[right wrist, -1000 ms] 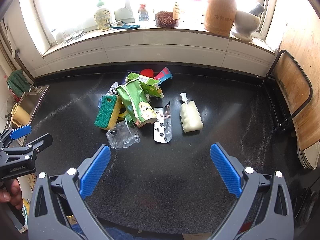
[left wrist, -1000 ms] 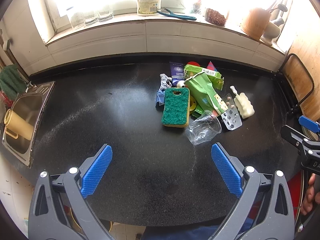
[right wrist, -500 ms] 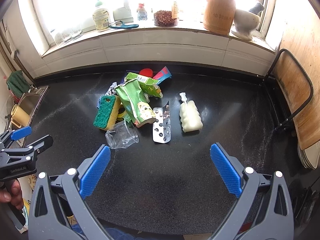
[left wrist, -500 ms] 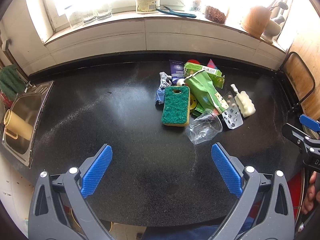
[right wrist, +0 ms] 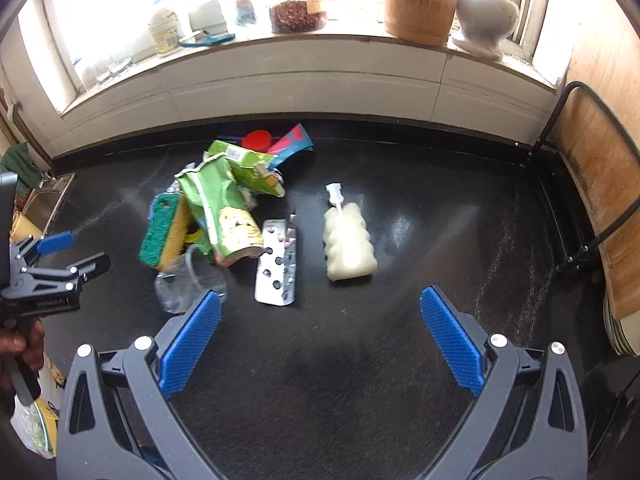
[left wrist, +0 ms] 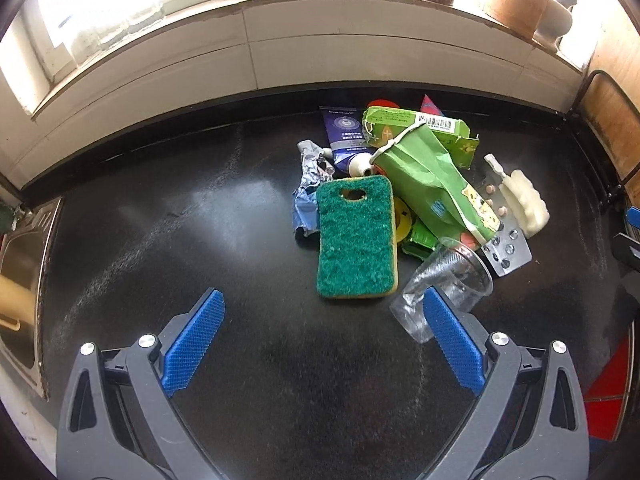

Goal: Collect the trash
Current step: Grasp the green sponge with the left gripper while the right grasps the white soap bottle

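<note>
Change since earlier frames: both grippers have advanced toward the trash pile; the pile now fills more of each view, and its items lie as before.
Left gripper (left wrist: 324, 320): jaws spread wide, holding nothing; blue textured pads (left wrist: 194, 342); right pad overlaps the clear cup in the left wrist view, contact cannot be told.
Right gripper (right wrist: 320, 322): jaws spread wide, holding nothing; left pad just in front of the cup.
Trash pile (left wrist: 404, 200): on the black speckled countertop (left wrist: 200, 220), toward the back, near the white tiled wall.
Clear plastic cup (left wrist: 444, 292): lying on its side, ribbed, transparent; mouth toward the pile, base toward the left gripper; nothing visible inside.
Sponge (left wrist: 356, 240): rectangular, rough green scouring face up, yellow foam beneath; one hole near the far end; long axis runs away from the left gripper.
Green paper bag (left wrist: 432, 184): crumpled, tapered; long axis diagonal, resting over the other items.
Green carton (left wrist: 416, 126): flattened, barcode label on top, behind the bag.
Blue tube (left wrist: 346, 136): white cap toward the sponge.
Foil wrapper (left wrist: 312, 184): crumpled, silver and blue, left of the sponge.
Blister pack (right wrist: 278, 260): silver, flat, pockets mostly punched out; a few pills seen in the left wrist view.
White foam brush head (right wrist: 348, 240): lumpy, pale, stub handle pointing toward the wall; apart from the pile, just right of the blister pack.
Sink (left wrist: 20, 272): steel, at the counter's left end.
</note>
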